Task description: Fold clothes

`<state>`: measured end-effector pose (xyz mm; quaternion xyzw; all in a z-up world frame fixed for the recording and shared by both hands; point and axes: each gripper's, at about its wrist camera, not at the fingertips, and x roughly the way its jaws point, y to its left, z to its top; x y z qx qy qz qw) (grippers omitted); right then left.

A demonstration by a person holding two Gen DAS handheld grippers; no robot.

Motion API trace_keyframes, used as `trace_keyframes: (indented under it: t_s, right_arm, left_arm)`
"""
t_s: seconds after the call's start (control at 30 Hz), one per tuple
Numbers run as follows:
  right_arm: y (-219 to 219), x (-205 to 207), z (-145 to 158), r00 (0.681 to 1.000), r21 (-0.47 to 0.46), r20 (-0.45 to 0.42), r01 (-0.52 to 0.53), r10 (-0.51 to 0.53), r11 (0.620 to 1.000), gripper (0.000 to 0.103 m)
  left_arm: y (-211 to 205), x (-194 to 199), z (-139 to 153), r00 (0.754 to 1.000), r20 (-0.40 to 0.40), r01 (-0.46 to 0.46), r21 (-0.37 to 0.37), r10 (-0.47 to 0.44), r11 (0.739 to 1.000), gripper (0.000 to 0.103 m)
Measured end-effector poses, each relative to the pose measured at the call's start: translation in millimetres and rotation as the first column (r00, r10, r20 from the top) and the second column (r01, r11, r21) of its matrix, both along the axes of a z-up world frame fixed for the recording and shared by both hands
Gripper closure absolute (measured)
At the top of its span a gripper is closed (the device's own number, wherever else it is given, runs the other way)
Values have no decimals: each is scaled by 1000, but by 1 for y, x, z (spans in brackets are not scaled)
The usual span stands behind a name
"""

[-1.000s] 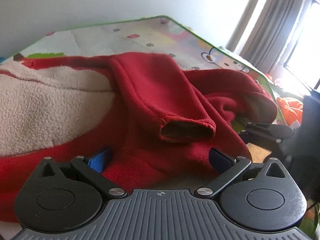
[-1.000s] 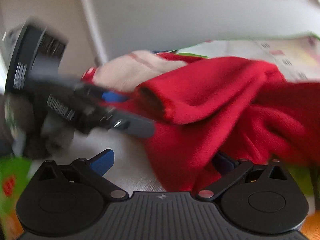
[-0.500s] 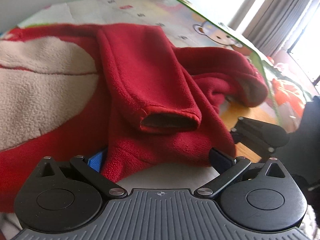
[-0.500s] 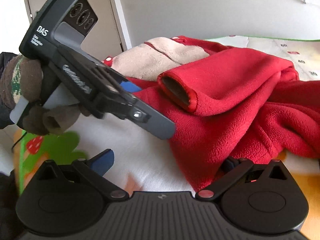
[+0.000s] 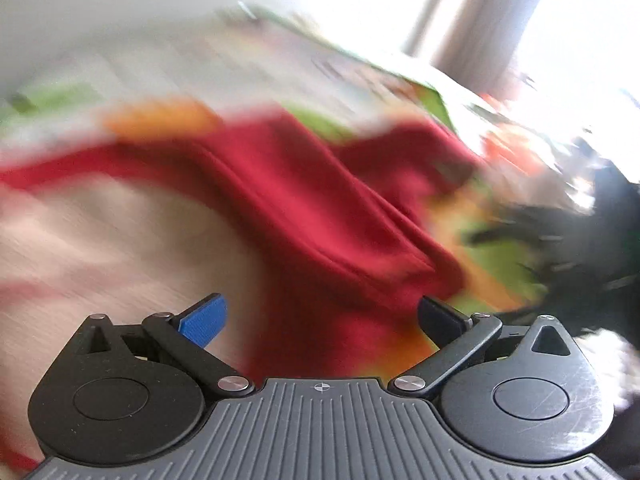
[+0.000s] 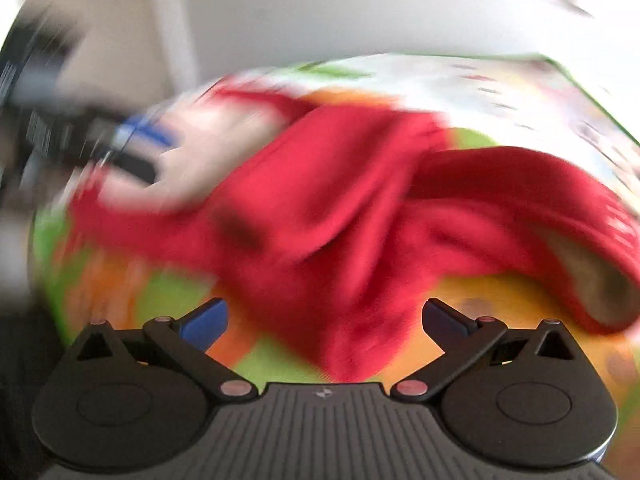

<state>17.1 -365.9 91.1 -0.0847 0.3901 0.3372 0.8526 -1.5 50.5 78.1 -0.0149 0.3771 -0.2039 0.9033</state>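
A red fleece garment (image 5: 304,216) with a cream lining (image 5: 100,240) lies crumpled on a colourful play mat (image 5: 168,116); both views are motion-blurred. My left gripper (image 5: 320,320) is open just above the fleece, nothing between its fingers. My right gripper (image 6: 324,320) is open too, over the garment's (image 6: 340,208) lower edge. A sleeve cuff (image 6: 600,284) with pale inside lies at the right of the right wrist view. The left gripper shows as a dark blur (image 6: 72,136) at that view's left, over the cream lining.
The play mat (image 6: 500,84) with orange and green patches runs back to a pale wall (image 6: 320,8). Curtains and a bright window (image 5: 520,20) stand at the right. A dark blurred shape, the other gripper (image 5: 580,248), sits at the right of the left wrist view.
Both grippers have pulled up and away from the fleece, swinging fast; the views are now blurred. More of the mat shows under the garment. Both stay open.
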Motion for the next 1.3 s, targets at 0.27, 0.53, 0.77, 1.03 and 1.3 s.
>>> trace_keyframes:
  t_s: [0.27,0.53,0.77,1.03,1.3]
  right_arm:
    - [-22,129,-19,846,86,-351,457,-402,886,0]
    - [34,209,-37,867,-41,-322,388,-380,921,0]
    - [135,261,-43,977,-72,-37,207,-210,976,0]
    - [120,191,-3,970,-61,159,195,-184,979,0]
    - [91,74,-2,991,-35,92,97,-93,995,0]
  left_arm:
    - [86,67,-26,951,4,-305,195,310,932,0]
    - [102,46,-61,952,-156,-260,34,262,965,0]
    - [45,-2,-63,962,-234,-182,-156,142,971,0]
    - [10,-42,-41,972,-212,65,-191,-105,979,0]
    - [89,-26,10,996,-34,-85,-166,80,983,0]
